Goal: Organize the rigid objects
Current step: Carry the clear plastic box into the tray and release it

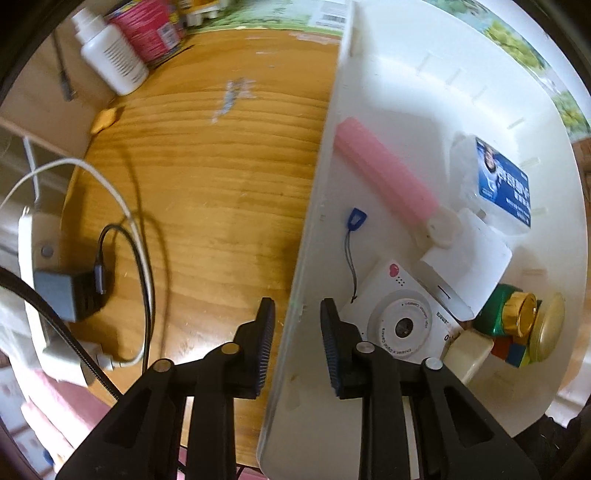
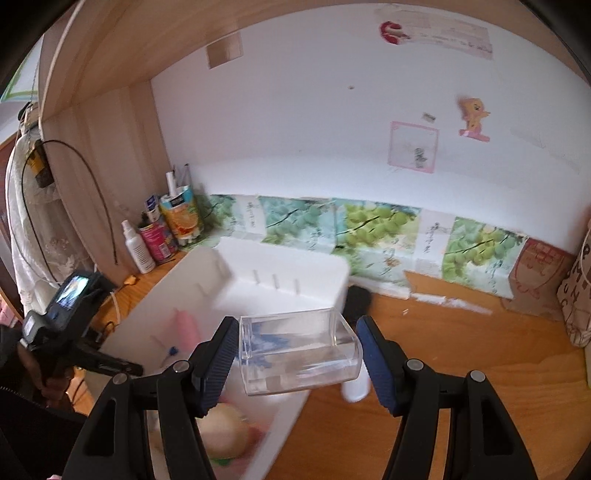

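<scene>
A white plastic bin (image 1: 376, 66) stands on the wooden desk. My left gripper (image 1: 297, 325) straddles its left wall, one finger outside and one inside, jaws close to the wall. Inside lie a pink tube (image 1: 384, 170), a white toy camera (image 1: 399, 317), a white box (image 1: 465, 266), a blue card packet (image 1: 502, 181), a green bottle with gold cap (image 1: 509, 310) and a colour cube (image 1: 511, 350). In the right wrist view my right gripper (image 2: 299, 354) holds a clear plastic box (image 2: 299, 350) above the bin's (image 2: 280, 266) right edge.
A white bottle (image 1: 110, 55) and red can (image 1: 147, 26) stand at the desk's back left. A power strip with charger and cables (image 1: 70, 291) lies at the left. A white bottle (image 2: 356, 387) lies right of the bin. A paper bag (image 2: 576, 291) stands far right.
</scene>
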Tool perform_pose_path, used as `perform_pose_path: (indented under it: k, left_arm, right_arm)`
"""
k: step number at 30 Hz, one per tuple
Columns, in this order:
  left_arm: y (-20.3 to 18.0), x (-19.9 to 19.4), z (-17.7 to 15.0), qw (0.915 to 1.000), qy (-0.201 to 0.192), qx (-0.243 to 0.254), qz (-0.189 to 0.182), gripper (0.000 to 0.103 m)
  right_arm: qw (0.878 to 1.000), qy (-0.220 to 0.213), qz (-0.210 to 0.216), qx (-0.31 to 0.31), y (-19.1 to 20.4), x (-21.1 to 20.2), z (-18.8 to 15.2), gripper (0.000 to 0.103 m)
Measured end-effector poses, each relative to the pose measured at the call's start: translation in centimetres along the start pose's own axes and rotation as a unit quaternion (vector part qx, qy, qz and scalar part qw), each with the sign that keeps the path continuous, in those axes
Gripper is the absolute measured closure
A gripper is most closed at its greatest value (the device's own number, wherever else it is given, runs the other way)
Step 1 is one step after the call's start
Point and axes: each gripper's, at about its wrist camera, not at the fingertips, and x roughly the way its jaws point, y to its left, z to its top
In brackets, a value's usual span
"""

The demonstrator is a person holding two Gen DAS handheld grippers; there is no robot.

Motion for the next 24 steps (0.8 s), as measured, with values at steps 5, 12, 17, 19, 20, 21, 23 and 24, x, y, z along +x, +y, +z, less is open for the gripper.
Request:
perform_pose_path:
  k: [5, 12, 17, 19, 20, 21, 23, 24]
  left_arm:
    - [-0.5, 0.3, 1.0, 0.9989, 0.007, 0.046, -0.006, 0.081]
    - [-0.6, 0.9, 1.1, 0.9968, 0.009, 0.079, -0.002, 0.096]
    - [-0.8, 1.0, 1.5, 0.9958, -0.004, 0.091, -0.008, 0.096]
    - [-0.6, 1.0, 1.4, 0.996, -0.006, 0.088, -0.016, 0.096]
    - [-0.4, 0.9, 1.4, 0.996, -0.007, 0.087, -0.02, 0.096]
    - [-0.1, 0.8, 1.4, 0.996, -0.008, 0.086, -0.024, 0.096]
    - [0.5, 0.7, 1.3, 0.9962, -0.009, 0.08, -0.032, 0.095]
    - [0.7, 0.7, 1.2, 0.9963, -0.01, 0.078, -0.035, 0.095]
  right_arm:
    - [1.0, 0.015, 0.002, 0.008, 3.4, 0.3, -1.4, 0.037]
    - [0.999, 0.022, -0.004, 0.032, 6.6, 0.9, -2.8, 0.037]
    - [0.998, 0.016, -0.012, 0.055, 7.7, 1.0, -3.5, 0.027]
    - [0.998, 0.013, -0.018, 0.059, 7.9, 1.0, -3.7, 0.027]
    - [0.998, 0.013, -0.021, 0.06, 8.0, 1.0, -3.7, 0.027]
    - [0.998, 0.011, -0.025, 0.062, 8.0, 1.0, -3.8, 0.027]
    - [0.997, 0.009, -0.03, 0.065, 8.0, 0.8, -3.9, 0.027]
    - [0.997, 0.009, -0.033, 0.066, 7.9, 0.7, -3.9, 0.027]
